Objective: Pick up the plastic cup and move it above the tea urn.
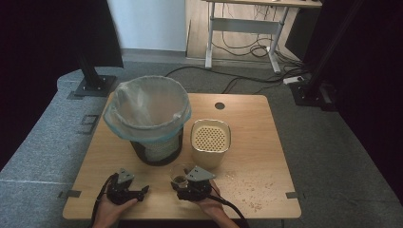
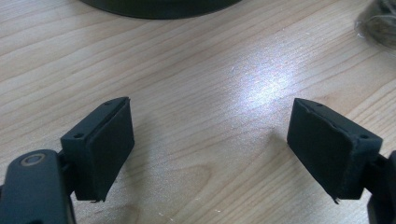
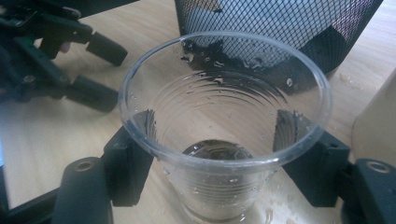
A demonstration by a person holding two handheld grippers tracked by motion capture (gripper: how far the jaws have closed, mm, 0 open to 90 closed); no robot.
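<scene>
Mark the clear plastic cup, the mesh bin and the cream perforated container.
clear plastic cup point(image 3: 224, 154), right gripper view, inner bottom.
mesh bin point(image 1: 159, 151), high view, black mesh wall.
cream perforated container point(image 1: 210, 137), high view, perforated top.

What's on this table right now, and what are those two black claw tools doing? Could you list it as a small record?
table: wooden, crumbs at the right front
bin: black mesh, plastic liner
container: cream, perforated top, right of the bin
cup: clear plastic, a little liquid inside
right gripper: jaws on either side of the cup
left gripper: open, over bare wood
</scene>
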